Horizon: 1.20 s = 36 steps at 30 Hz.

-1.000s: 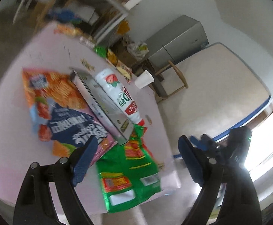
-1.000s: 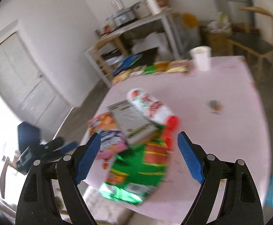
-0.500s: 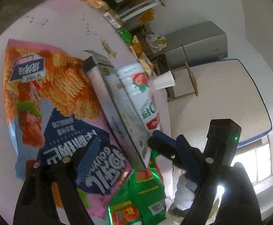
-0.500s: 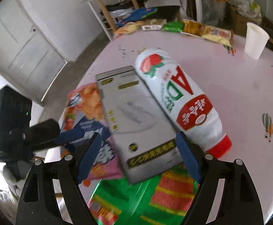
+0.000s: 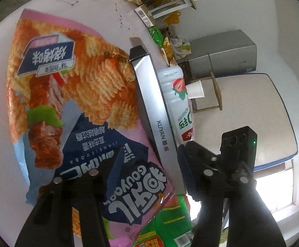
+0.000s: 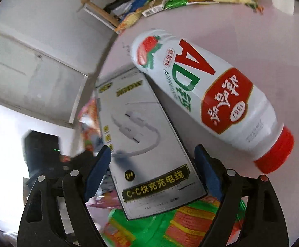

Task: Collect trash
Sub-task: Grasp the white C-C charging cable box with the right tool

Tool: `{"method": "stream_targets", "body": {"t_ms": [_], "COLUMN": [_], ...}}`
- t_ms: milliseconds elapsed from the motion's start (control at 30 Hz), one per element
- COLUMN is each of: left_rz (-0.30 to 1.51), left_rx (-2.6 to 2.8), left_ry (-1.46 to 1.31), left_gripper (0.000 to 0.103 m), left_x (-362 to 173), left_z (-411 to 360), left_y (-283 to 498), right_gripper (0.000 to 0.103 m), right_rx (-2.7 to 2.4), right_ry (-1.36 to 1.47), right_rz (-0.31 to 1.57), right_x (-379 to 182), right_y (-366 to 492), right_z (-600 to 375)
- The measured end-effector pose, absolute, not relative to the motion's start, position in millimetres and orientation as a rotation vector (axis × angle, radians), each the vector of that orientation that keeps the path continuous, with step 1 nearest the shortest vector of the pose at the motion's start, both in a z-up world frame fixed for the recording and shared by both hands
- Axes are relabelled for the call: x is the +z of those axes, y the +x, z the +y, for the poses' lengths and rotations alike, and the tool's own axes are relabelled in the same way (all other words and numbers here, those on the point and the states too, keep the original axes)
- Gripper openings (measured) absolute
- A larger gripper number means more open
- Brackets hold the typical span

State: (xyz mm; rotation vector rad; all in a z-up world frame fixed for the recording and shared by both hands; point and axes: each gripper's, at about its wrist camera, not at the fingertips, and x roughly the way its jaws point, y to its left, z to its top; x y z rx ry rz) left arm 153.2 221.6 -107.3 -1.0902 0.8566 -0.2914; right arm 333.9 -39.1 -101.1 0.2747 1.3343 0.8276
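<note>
We've got the right claw (image 6: 152, 170) spread wide, fingers straddling the grey cable box (image 6: 147, 144) on the pink bench (image 6: 272, 57). White AD bottle (image 6: 209, 100) lies just beside the box. Left claw (image 5: 149, 164) is also spread, over the pink chip bag (image 5: 71, 94), box edge between its fingers.

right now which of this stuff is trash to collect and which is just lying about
Job: cable box, AD bottle, pink chip bag, green wrapper, both open grippers.
Lying about: paper cup, chair, grey cabinet.
</note>
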Motion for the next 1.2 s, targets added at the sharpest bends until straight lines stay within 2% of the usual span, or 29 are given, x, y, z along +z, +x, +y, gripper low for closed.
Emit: {"method": "stream_targets", "body": {"t_ms": [167, 300, 600, 733, 767, 900, 1000, 1200], "left_rz": [0.83, 0.809, 0.789, 0.791, 0.793, 0.801, 0.808, 0.82], "left_rx": [-0.285, -0.286, -0.271, -0.275, -0.275, -0.274, -0.272, -0.26], "left_ry": [-1.09, -1.123, -1.096, -1.093, -1.096, -1.098, -1.078, -1.064], "left_gripper": [0.05, 0.05, 0.05, 0.05, 0.05, 0.05, 0.05, 0.049], "left_x": [-108.5, -109.2, -103.9, -105.1, -105.5, -105.8, -104.8, -104.7], "left_z": [227.7, 235.1, 232.9, 231.8, 232.4, 232.8, 230.5, 228.3], "left_y": [144.8, 135.7, 133.5, 135.1, 134.4, 136.4, 137.9, 140.5], "right_gripper": [0.076, 0.075, 0.06, 0.059, 0.06, 0.079, 0.087, 0.093], "right_rx": [0.926, 0.958, 1.006, 1.012, 0.976, 0.865, 0.802, 0.82], "right_ry": [0.409, 0.383, 0.576, 0.55, 0.469, 0.172, -0.082, -0.32], "right_rz": [1.328, 1.319, 1.345, 1.334, 1.31, 1.229, 1.138, 1.104], "right_x": [-86.1, -76.3, -72.5, -67.9, -63.9, -59.0, -60.5, -79.3], "right_y": [329.7, 318.7, 331.0, 328.5, 324.7, 312.0, 302.1, 298.6], "right_z": [-49.0, -42.5, -57.5, -51.3, -47.7, -25.5, -2.5, 29.1]}}
